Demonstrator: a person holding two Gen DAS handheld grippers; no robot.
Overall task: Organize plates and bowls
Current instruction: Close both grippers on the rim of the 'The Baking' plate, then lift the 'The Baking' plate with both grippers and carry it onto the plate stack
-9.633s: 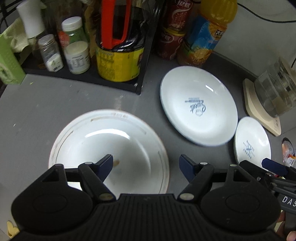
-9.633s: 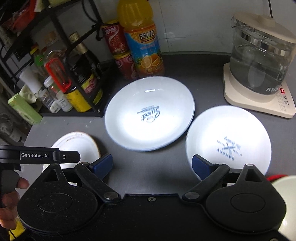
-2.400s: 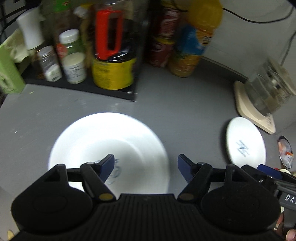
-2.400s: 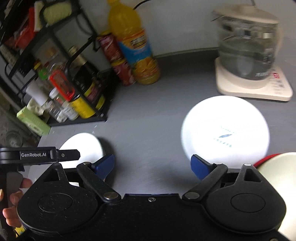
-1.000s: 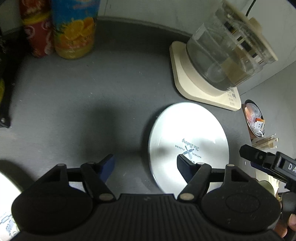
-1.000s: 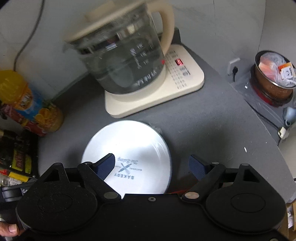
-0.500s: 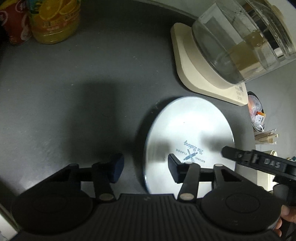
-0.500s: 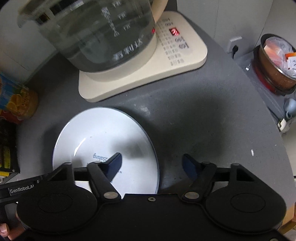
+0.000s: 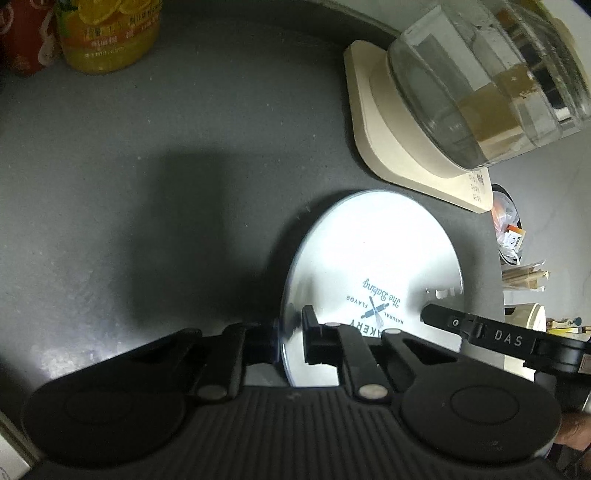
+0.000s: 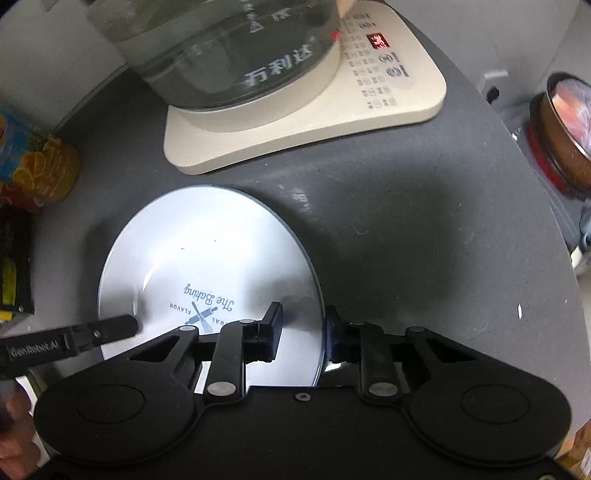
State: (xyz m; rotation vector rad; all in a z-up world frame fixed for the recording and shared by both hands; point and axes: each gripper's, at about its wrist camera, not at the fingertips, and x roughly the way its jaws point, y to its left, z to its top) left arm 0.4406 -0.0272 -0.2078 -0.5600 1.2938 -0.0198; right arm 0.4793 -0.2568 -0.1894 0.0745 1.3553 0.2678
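Both hand-held grippers closing on one white plate's rim.

The plate [image 9: 373,258] lies on the grey counter [image 9: 166,166], lower centre in both views, just below the kettle base [image 10: 314,125]. The left hand-held gripper [image 9: 290,338] straddles the plate's left edge, jaws closing with the rim between them, pads at the rim. The right hand-held gripper [image 10: 303,338] straddles the right edge the same way, jaws closing on the rim. A juice bottle [image 9: 107,33] stands at upper left.

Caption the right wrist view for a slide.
Right gripper jaws closing on the rim of the round white printed plate beside the glass kettle.
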